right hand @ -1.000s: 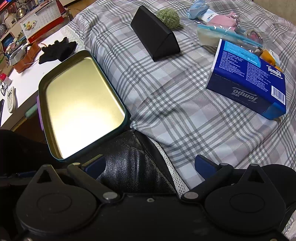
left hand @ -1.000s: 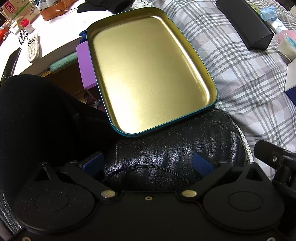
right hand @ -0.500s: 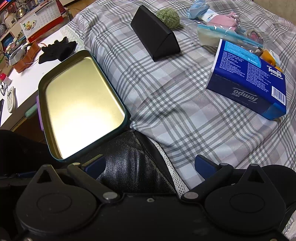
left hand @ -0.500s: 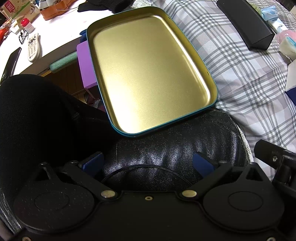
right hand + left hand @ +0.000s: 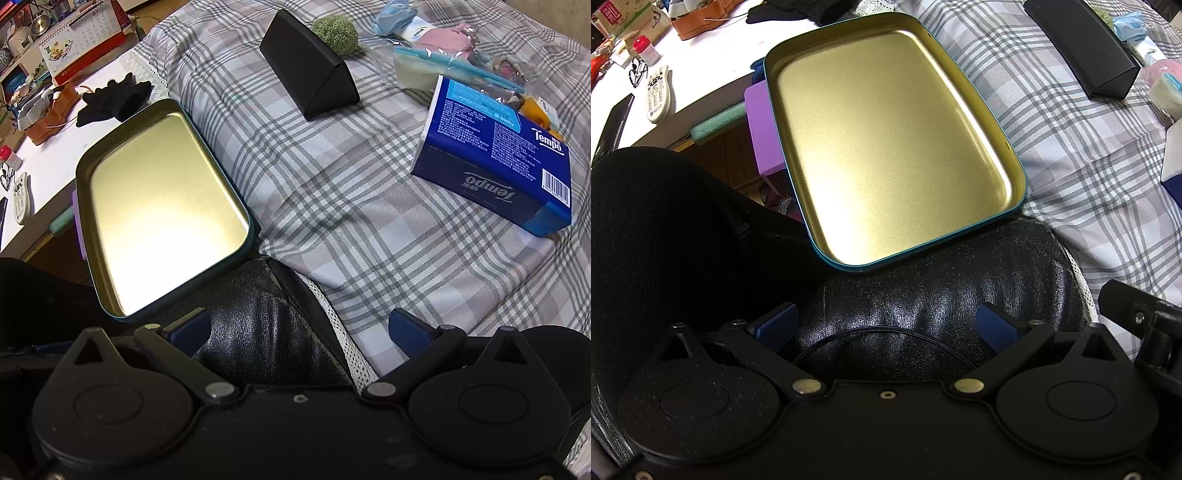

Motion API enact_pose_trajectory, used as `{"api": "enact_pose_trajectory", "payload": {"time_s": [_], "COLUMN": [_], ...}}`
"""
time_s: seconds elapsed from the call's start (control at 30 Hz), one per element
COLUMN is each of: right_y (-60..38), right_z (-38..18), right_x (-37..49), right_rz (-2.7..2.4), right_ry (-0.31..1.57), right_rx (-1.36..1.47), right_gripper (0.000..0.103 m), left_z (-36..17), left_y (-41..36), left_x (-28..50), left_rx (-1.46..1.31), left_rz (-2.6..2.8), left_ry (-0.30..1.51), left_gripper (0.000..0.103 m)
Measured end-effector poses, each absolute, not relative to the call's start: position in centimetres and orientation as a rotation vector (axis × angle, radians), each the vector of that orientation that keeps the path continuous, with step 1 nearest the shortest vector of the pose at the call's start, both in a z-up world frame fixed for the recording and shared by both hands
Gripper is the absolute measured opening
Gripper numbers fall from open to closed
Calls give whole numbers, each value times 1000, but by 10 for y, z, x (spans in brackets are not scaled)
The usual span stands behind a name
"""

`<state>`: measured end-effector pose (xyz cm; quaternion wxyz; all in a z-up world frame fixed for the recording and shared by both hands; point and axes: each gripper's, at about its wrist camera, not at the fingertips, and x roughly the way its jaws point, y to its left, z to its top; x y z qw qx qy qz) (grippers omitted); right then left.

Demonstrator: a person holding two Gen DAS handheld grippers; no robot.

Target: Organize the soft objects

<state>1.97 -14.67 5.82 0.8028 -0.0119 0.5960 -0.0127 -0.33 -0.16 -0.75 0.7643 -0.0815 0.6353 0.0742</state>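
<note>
An empty gold tin tray with a teal rim lies at the left edge of a plaid-covered bed; the right wrist view shows the tray too. My left gripper is open, low over a black leather cushion just in front of the tray. My right gripper is open as well, over the cushion's edge. Far across the bed lie a blue Tempo tissue pack, a green fuzzy ball, a pink soft item and a clear zip bag.
A black triangular case stands on the plaid cover. A black glove rests beyond the tray. A white desk at left holds a remote, glasses and a brown tray. A purple block sits beside the tin.
</note>
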Motion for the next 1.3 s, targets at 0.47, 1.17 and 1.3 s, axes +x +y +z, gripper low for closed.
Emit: {"api": "enact_pose_trajectory", "payload": {"time_s": [0.47, 1.17, 1.3], "right_y": [-148, -218, -269], "right_z": [58, 114, 129], "right_x": [19, 18, 22], "right_rz": [-38, -242, -338], "right_ry": [1276, 970, 901], "right_rx": [-28, 31, 124], "right_gripper": [103, 102, 102], "left_z": [-10, 37, 48], "left_y": [-3, -37, -63], "left_x": [-5, 13, 25], "left_rx": [-168, -76, 26], "left_rz": [155, 7, -38], "left_ry": [1391, 1188, 1145], "left_gripper": [99, 99, 99]}}
